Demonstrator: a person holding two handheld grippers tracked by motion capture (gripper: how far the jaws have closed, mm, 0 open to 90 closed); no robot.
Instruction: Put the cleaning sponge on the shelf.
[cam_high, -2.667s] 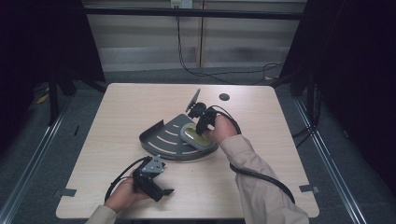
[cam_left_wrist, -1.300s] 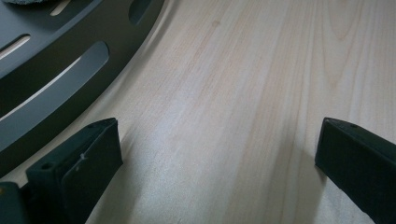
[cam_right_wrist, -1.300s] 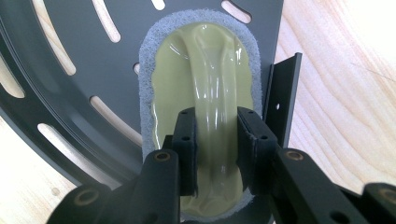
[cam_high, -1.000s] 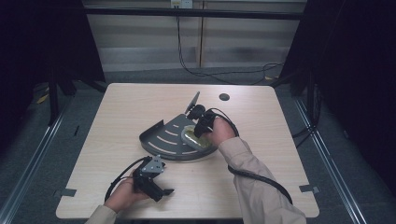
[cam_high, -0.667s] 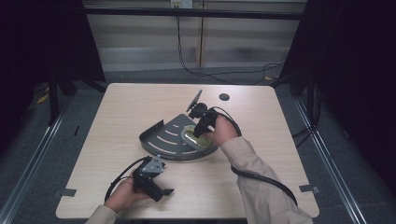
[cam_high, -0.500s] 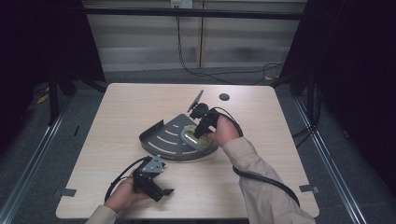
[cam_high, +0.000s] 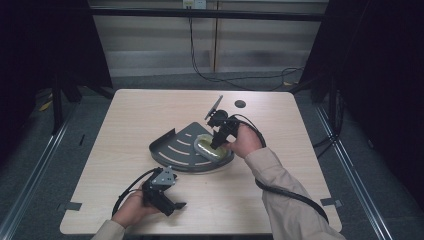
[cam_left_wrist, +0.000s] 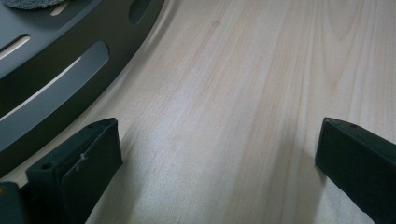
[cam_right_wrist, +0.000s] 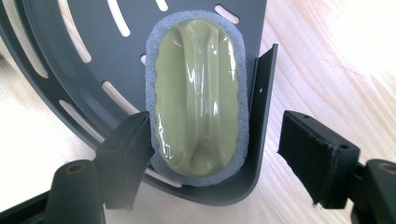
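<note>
- The scrubbing pad (cam_right_wrist: 195, 95), an olive-green plastic grip on a grey foam base, lies flat in the dark slotted tray (cam_high: 175, 150), close against the tray's upright side wall.
- The right gripper (cam_right_wrist: 212, 156) hangs over the near end of the pad with its jaws spread wide: one jaw sits just beside the pad's foam edge, above the tray floor, and the other stands outside the tray wall, over the table (cam_right_wrist: 327, 70).
- As they stand, closing the jaws would likely catch the tray wall along with the pad. A cleaner grip calls for shifting the gripper sideways so that both jaws fall inside the wall, or for taking the pad by its raised central ridge.
- The ridge runs lengthwise and looks glossy and slippery, so the jaws should straddle it squarely across the narrow way and come down low enough to bite on the flanks, not the rounded top.
- The foam base is soft; a pinch on foam alone may let the pad sag or twist.
- The left gripper (cam_high: 162, 192) rests on the table near the person's edge, just beside the tray's curved rim, its jaws wide apart and holding nothing.
- If the tray slides when the pad lifts, this left gripper is near enough to steady the rim.
</note>
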